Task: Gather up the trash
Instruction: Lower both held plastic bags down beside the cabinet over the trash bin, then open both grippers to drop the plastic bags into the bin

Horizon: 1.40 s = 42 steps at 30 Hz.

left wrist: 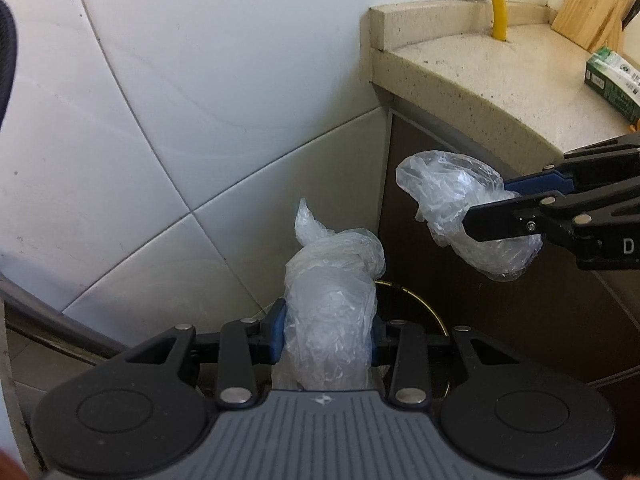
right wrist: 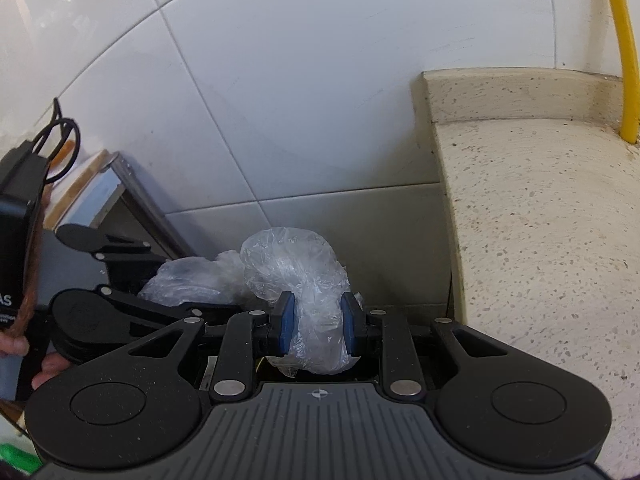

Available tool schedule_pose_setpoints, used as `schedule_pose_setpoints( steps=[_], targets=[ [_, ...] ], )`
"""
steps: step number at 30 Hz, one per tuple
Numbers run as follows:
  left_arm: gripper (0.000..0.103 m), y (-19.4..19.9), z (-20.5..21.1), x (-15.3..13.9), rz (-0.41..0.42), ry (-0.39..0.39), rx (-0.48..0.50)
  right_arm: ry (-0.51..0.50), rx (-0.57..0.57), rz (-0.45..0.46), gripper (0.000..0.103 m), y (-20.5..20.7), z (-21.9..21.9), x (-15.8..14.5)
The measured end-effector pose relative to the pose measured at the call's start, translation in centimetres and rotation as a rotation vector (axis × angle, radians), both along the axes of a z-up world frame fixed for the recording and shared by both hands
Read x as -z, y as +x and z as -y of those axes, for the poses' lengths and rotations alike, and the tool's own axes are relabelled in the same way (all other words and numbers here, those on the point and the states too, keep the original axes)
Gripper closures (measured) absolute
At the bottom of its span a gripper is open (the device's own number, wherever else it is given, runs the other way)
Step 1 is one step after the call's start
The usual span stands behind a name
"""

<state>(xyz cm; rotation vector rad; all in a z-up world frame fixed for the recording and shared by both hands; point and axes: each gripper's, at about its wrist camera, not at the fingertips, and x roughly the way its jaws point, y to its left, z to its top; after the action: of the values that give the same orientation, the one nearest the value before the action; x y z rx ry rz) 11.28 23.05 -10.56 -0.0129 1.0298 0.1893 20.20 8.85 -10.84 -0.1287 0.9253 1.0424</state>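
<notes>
Left gripper squeezed tight on a crumpled clear plastic bag, just left of the speckled counter, right gripper pinched another plastic wad, beside the counter's edge, above a dark bin.

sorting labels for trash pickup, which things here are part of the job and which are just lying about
Part of the job:
left tool shut on plastic bag
right tool shut on second plastic bag
dark bin below

Lying about:
green box
wooden board
yellow hose
countertop
</notes>
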Motion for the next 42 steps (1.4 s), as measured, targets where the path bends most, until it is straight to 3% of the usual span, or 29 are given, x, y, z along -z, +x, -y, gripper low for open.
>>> schedule_pose_setpoints(
  steps=[25, 33, 39, 42],
  targets=[
    [0.068, 1.3, 0.5, 1.8, -0.079, 0.004, 0.034, -0.086, -0.041, -0.021, 0.071, -0.6, -0.9, 0.8],
    [0.061, 1.4, 0.8, 2.4, -0.107, 0.008, 0.049, -0.087, -0.057, -0.028, 0.063, -0.7, -1.1, 0.8],
    [0.05, 1.3, 1.0, 2.6, -0.133, 0.012, 0.056, -0.098, -0.089, -0.018, 0.047, -1.1, -1.3, 0.8],
    [0.049, 1.2, 1.3, 2.8, -0.141, 0.026, 0.062, -0.106, -0.096, -0.01, 0.046, -1.3, -1.5, 0.8]
  ],
)
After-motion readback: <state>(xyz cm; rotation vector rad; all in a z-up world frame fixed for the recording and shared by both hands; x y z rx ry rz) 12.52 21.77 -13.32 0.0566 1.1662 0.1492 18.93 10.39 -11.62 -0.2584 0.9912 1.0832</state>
